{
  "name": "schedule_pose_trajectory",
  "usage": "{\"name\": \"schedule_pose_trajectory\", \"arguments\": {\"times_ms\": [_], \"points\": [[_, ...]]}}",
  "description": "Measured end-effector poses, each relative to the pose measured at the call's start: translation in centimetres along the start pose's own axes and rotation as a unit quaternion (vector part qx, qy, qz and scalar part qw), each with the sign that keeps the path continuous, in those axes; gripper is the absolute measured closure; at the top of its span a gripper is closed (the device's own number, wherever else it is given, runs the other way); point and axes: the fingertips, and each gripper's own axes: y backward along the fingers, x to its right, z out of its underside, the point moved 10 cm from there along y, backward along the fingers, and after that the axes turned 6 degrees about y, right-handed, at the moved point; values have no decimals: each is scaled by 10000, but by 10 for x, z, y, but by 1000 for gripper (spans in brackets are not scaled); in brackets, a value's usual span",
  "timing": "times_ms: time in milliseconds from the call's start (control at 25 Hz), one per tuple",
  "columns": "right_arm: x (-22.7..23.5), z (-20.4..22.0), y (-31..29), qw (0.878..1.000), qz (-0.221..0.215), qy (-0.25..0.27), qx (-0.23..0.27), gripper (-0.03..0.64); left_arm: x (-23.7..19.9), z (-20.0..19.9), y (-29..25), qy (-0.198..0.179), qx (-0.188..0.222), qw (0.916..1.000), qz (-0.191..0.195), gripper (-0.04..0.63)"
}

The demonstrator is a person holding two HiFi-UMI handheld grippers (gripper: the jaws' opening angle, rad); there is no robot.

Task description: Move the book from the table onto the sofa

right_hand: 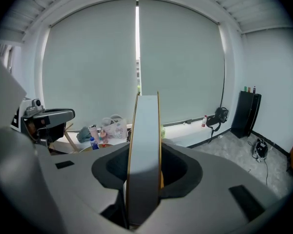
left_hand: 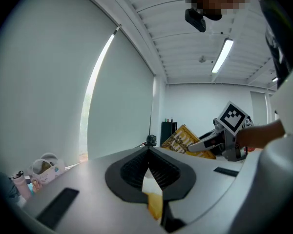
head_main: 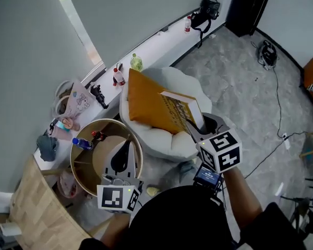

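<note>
**The book over the sofa.** The book (head_main: pixel 152 107), yellow-covered, is off the desk and held in the air above the seat of the white sofa (head_main: pixel 164 142). It is tilted, with its far corner raised toward the sofa's back. Whether any part touches the cushion cannot be told.

Its long axis runs straight out from the right claw (head_main: pixel 194 128) across the sofa, away from the person. The claw is clenched on the near edge at the sofa's front. In the right gripper view the book stands edge-on between the jaws, its pages flanked by thin yellow covers.

The sofa therefore lies directly below and ahead of the load. What remains is judged to be lowering it and letting go, not carrying it further.

The left claw (head_main: pixel 123 152) is beside the sofa, over the round desk (head_main: pixel 76 156). Its jaws are together with nothing between them. It is well apart from the book, so the right hand is the nearer one.
</note>
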Motion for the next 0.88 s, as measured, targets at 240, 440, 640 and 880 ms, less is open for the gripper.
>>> {"name": "schedule_pose_trajectory", "arguments": {"times_ms": [240,440,640,880], "points": [[68,3,-10,9998,125,-169,-37,466,29,-11,-72,-115,-80,9995,270,591],[118,-1,-29,9994,145,-305,-28,466,42,-18,-128,-163,-169,9991,357,591],[157,1,-37,9991,55,-423,-40,465,65,-19,-170,-196,-334,9986,369,591],[198,18,-41,9983,-140,-560,-114,466,98,-18,-211,-298,-457,9979,355,591]]}}
